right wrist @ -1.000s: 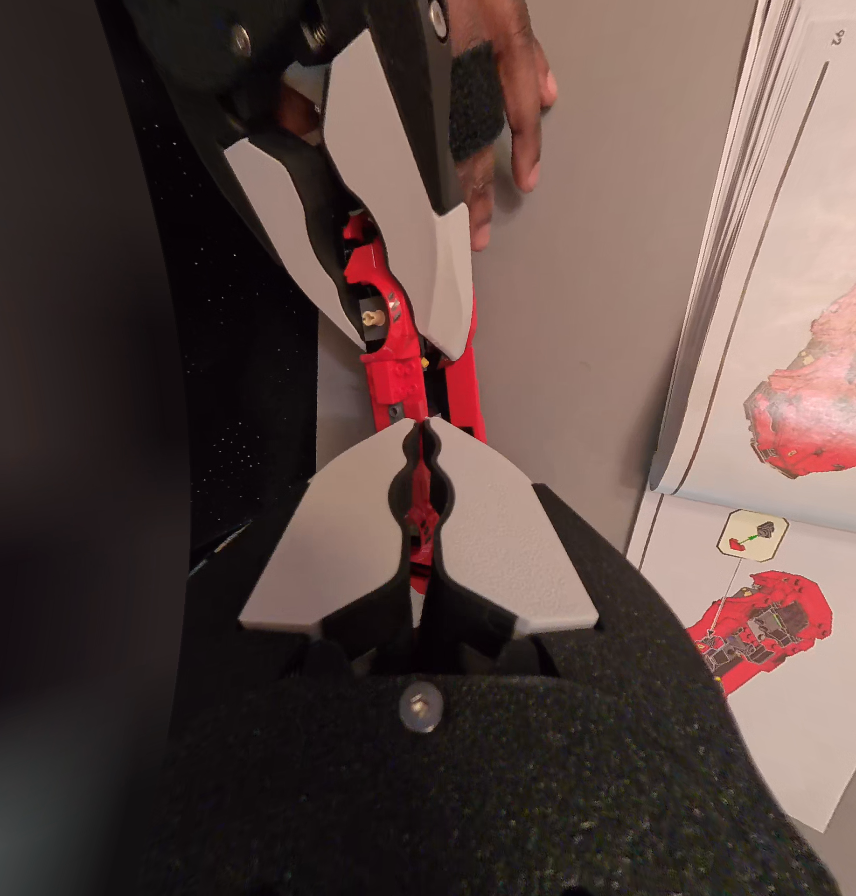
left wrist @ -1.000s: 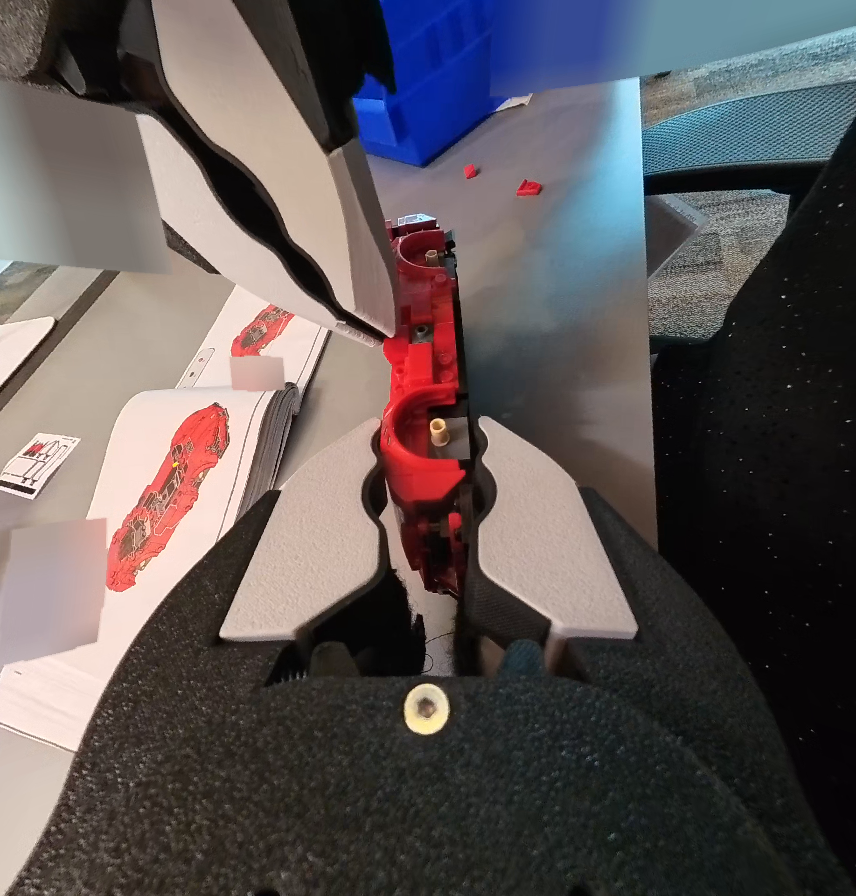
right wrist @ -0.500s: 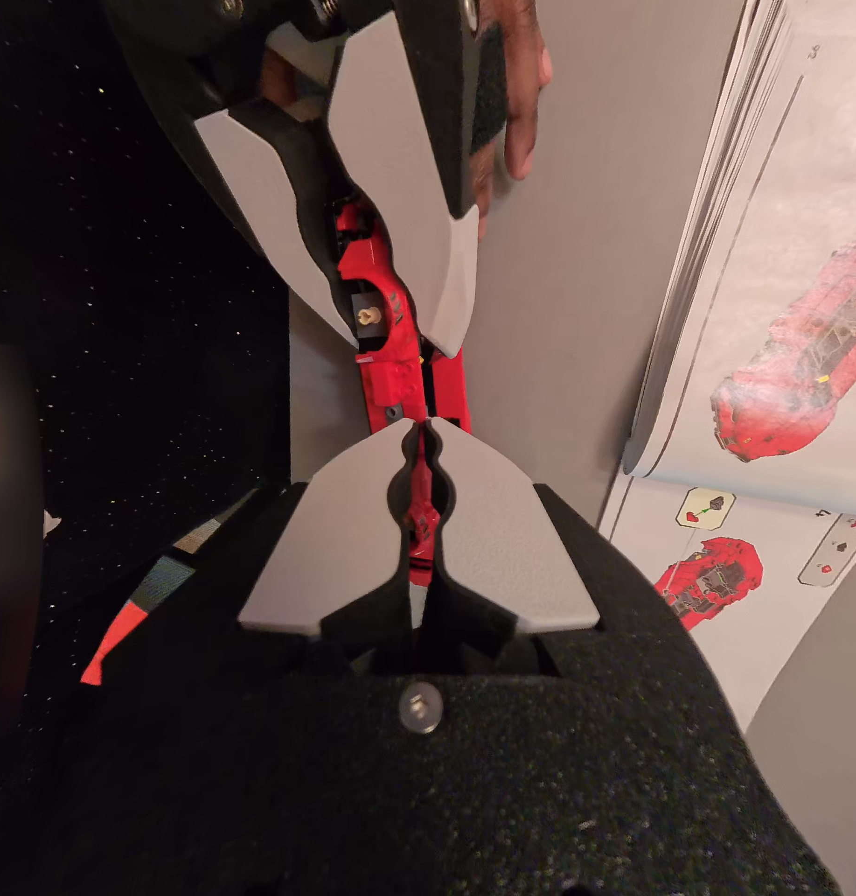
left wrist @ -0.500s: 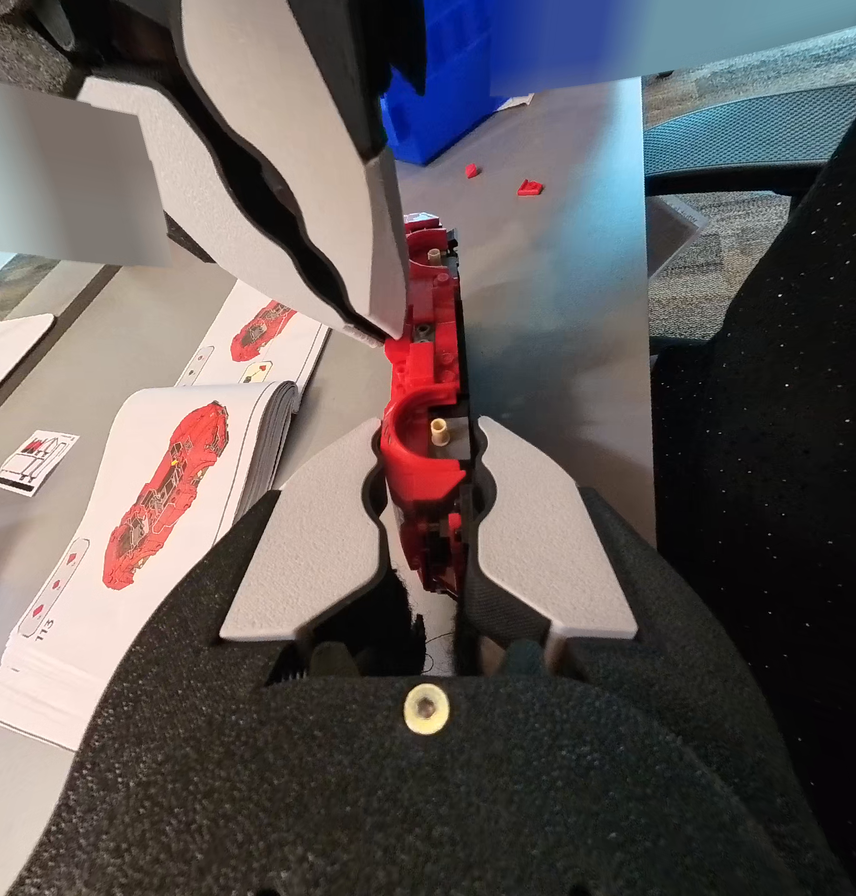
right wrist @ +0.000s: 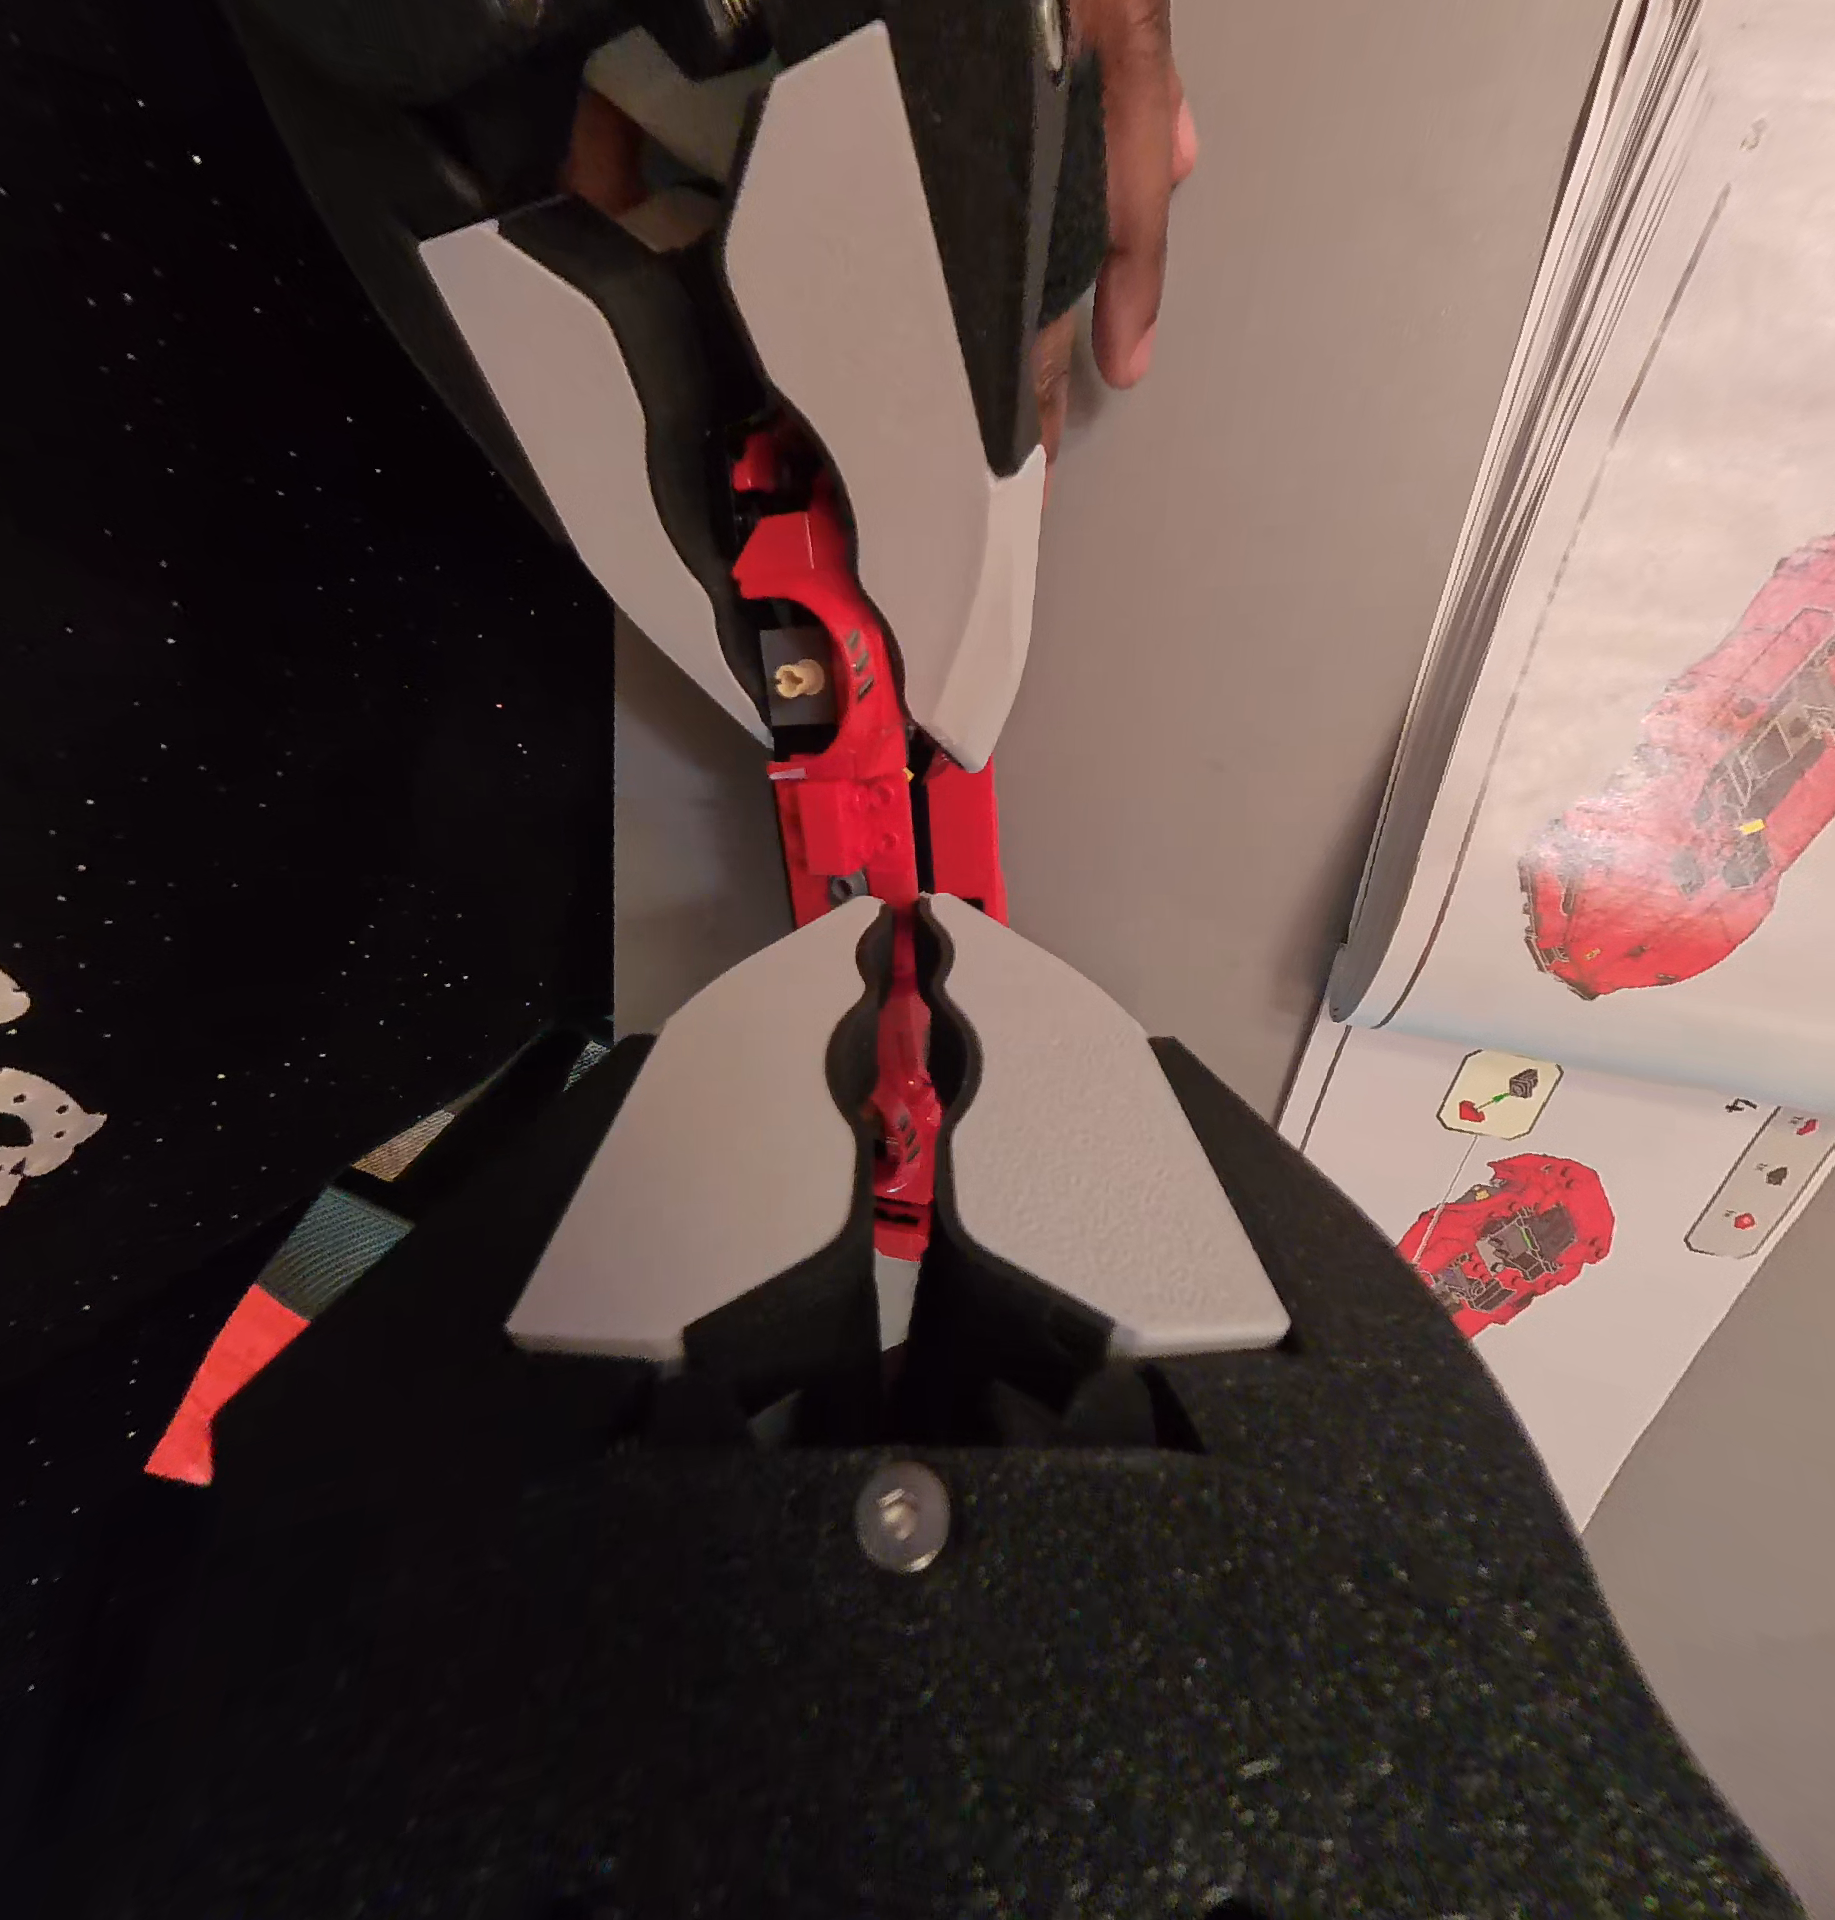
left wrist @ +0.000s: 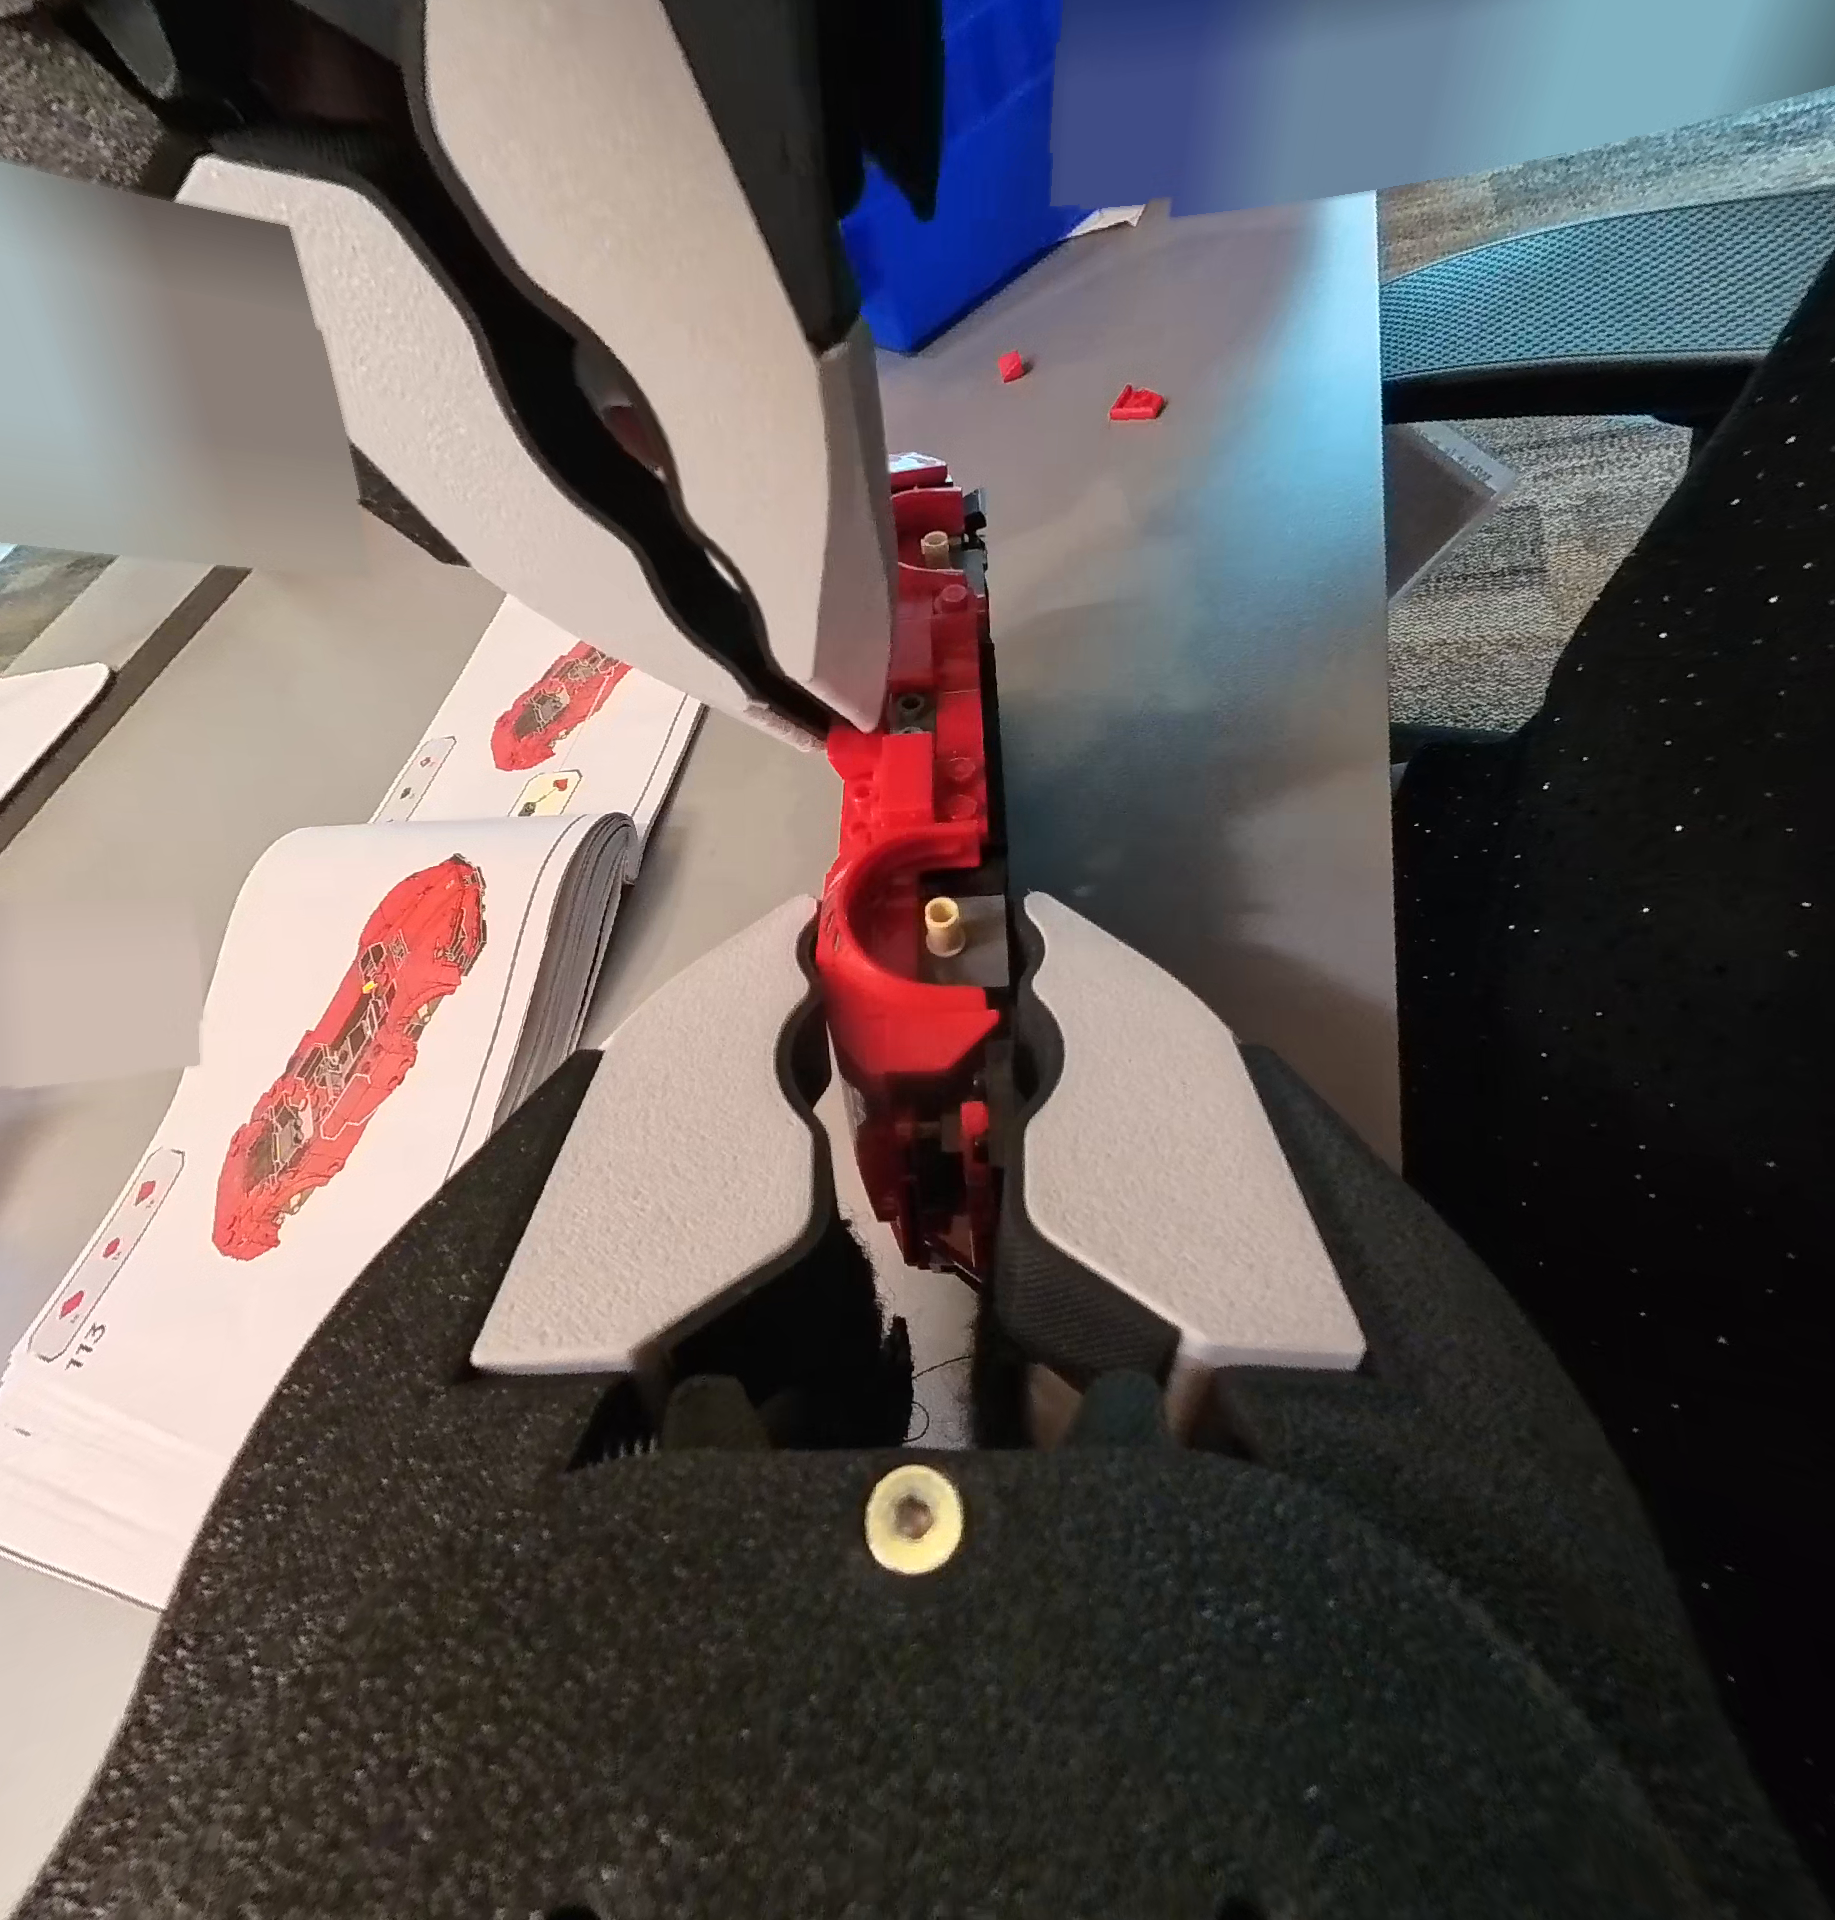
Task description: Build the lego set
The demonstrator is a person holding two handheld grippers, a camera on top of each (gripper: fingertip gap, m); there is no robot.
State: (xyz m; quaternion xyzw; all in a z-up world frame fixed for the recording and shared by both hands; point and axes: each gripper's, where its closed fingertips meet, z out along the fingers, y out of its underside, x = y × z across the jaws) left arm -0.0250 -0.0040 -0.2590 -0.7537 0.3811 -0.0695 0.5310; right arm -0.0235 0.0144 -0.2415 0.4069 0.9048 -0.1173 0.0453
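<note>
The partly built red plastic brick car body [left wrist: 918, 935], turned on its side above the grey table [left wrist: 1204, 623], was clamped at one wheel arch by the left gripper [left wrist: 918, 997]. The right gripper [right wrist: 905, 925], jaws nearly closed, pinched the car's other end. The open instruction booklet [left wrist: 373, 987] lay beside it. The step appeared to be pressing a part home; next, probably, a firm squeeze without shearing the model.

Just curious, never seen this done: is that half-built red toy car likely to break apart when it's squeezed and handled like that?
Probably stiff overall: the red car spans between left gripper and right gripper without sagging. Likely fragile locally, being many snapped-together bricks. The tan axle pin looks easy to knock.
</note>
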